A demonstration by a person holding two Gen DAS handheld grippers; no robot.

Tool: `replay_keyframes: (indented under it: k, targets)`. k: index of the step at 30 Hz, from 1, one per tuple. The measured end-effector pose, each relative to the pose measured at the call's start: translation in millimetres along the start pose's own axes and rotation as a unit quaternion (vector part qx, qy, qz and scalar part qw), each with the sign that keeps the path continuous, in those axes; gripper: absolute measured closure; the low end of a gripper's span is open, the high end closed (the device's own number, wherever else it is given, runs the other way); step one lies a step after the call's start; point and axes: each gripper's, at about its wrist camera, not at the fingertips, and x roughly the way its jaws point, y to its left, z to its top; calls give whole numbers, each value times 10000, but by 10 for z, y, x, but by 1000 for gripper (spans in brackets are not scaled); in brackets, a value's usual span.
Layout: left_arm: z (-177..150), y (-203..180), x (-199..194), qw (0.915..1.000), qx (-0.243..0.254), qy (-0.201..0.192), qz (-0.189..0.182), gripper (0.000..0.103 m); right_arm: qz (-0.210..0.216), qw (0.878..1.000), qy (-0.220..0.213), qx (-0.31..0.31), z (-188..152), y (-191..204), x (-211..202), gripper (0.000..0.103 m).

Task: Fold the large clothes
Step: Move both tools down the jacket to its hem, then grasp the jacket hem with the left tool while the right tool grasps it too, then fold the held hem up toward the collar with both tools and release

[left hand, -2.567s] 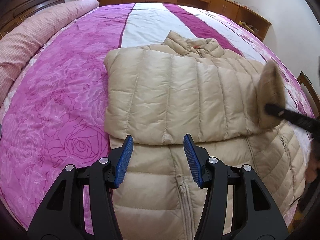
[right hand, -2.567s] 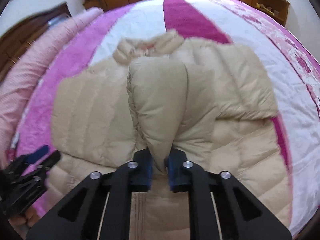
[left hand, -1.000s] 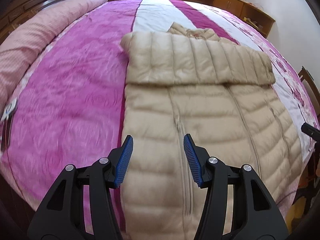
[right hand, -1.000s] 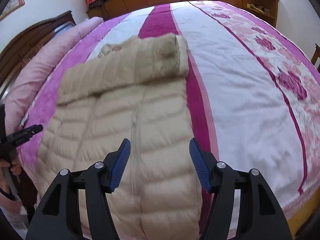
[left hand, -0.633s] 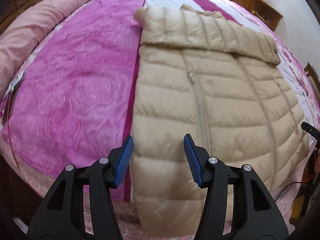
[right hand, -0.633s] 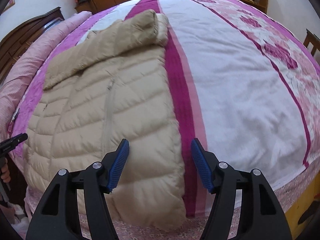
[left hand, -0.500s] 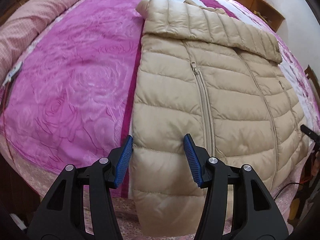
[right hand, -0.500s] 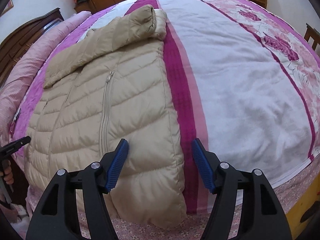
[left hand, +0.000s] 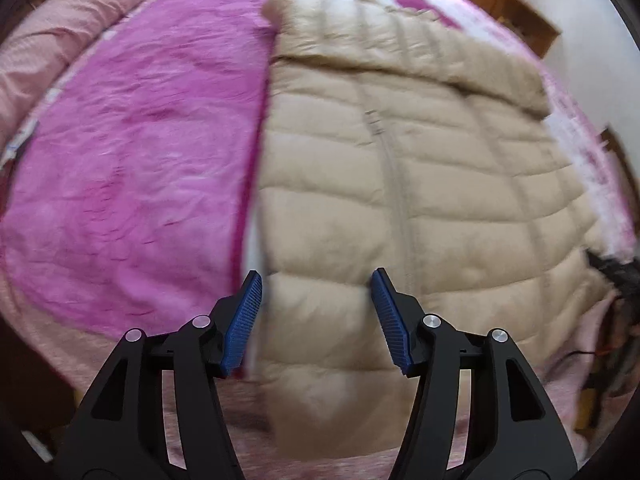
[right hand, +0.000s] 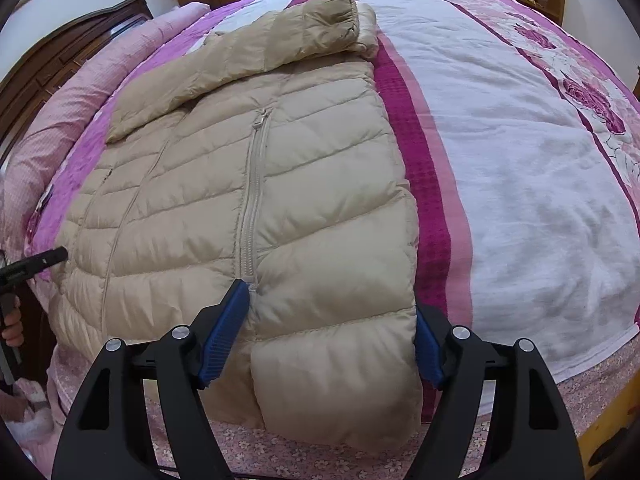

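The down jacket (right hand: 256, 184) is beige, puffy and quilted in horizontal channels, with a zip running down its front and one sleeve (right hand: 248, 56) folded across the chest — its elastic cuff sits at the jacket's far right corner. It lies flat, front up, on the bed, its hem hanging over the near edge. The bedspread (right hand: 520, 168) under it is a soft, slightly wrinkled cloth, white with magenta stripes and rose prints; toward the left it turns to plush pink with embossed roses. A pale pink checked quilt (right hand: 52, 120) lies rolled along the far left side beside a dark wooden headboard (right hand: 68, 48).

The right gripper (right hand: 326, 328) straddles the jacket's lower right corner, its blue ribbed pads spread wide and just widened further, not pressing the fabric. The left gripper (left hand: 316, 316) — view blurred — is spread about halfway over the lower left edge, also just widened, gripping nothing.
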Motion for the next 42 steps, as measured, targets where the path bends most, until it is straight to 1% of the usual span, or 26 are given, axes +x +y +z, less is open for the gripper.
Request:
replay_keyframes:
  k: [2,3,5,7,9,12,13,14,15,17,18,20,21,23,29,33,37,40,42]
  targets:
    - [-20,38,48,9995,-144,131,-267,46,29,10000,4,-43,-2,8,12,29]
    - [-28,49,65,9983,-254,177,-490,46,46,10000,5,-43,-5,10,14,29]
    - [-42,19,79,9959,-333,188,-823,46,116,9999,-6,-4,-1,17,19,29]
    - [-44,-86,61,9946,-218,119,-1012,46,182,9998,-28,35,2,33,24,29]
    - [-35,-194,33,9936,-71,62,-1123,46,180,9998,-36,-8,8,65,33,29]
    - [4,-331,42,9938,145,33,-1098,46,207,9998,-54,-38,19,83,36,30]
    - [6,-361,71,9947,197,79,-1010,47,214,9997,-79,6,24,77,25,35]
    - [26,-374,97,9952,229,113,-940,52,210,9997,-103,28,22,70,15,42]
    - [19,-380,114,9959,253,139,-859,55,217,9997,-131,55,19,61,0,49]
    - [19,-379,106,9962,266,143,-816,67,235,9994,-196,147,11,18,-44,60]
    - [21,-366,94,9959,234,135,-868,71,299,9991,-214,191,10,1,-64,66]
    - [13,-315,46,9948,179,118,-999,82,406,9986,-251,235,3,-9,-112,75]
    - [13,-316,14,9948,207,97,-990,84,425,9985,-271,224,2,-2,-138,79]
    - [6,-314,-41,9958,315,88,-855,87,465,9982,-318,204,2,18,-213,84]
    - [-23,-309,-306,9940,559,139,-932,88,688,9966,-349,297,-10,27,-497,88]
    - [-85,-326,-565,9927,724,54,-965,88,741,9962,-379,264,-86,85,-694,89]
    - [-208,-269,-774,9919,729,68,-1040,88,837,9956,-364,194,-211,170,-895,90]
    - [-332,-198,-889,9909,695,167,-1137,88,789,9962,-368,73,-293,246,-1026,90]
    - [-407,-154,-936,9907,644,255,-1174,88,821,9959,-364,97,-343,267,-1091,91]
